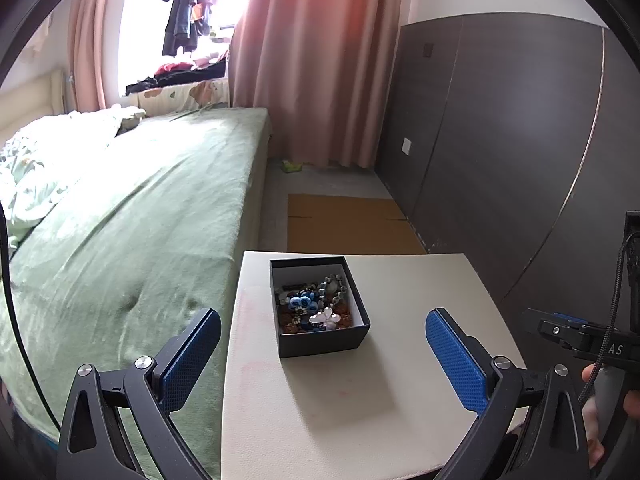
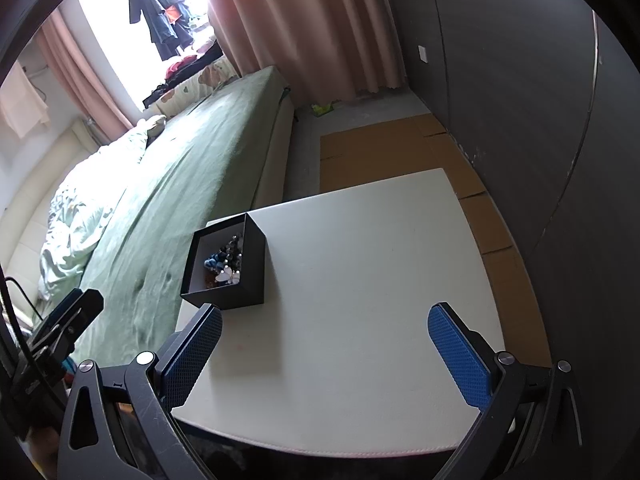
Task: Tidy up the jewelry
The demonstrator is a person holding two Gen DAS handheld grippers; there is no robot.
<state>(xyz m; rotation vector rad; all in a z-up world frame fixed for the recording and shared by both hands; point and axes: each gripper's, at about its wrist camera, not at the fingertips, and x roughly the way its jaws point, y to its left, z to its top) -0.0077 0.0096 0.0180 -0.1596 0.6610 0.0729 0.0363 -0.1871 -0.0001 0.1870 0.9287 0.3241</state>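
Clearly the box [image 1: 320, 306] sits on the far left part of the table [image 1: 400, 380], close to the edge by the bed [image 1: 140, 220], with the jewelry [image 1: 314, 306] heaped and tangled inside it. Both the left tongs [image 1: 323, 354] and the right tongs [image 2: 325, 350] gape wide and hold nothing. Pulling one piece could likely drag the others out, or a nudge could tip the light box off the table's left edge.
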